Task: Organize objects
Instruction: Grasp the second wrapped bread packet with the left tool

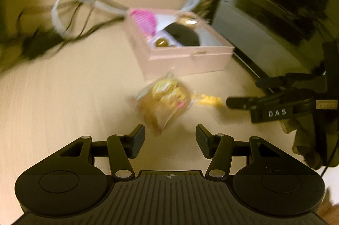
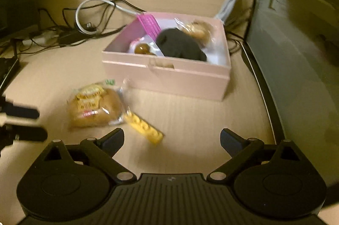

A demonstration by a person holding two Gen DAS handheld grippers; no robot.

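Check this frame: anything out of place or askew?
Yes. A wrapped bun and a yellow block lie on the table, outside the pink box that holds the other items. Both grippers are open and empty.

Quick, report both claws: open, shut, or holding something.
Left claw: open, holding nothing; the wrapped brown bun lies just ahead.
Right claw: open, holding nothing; the yellow toy brick lies ahead.
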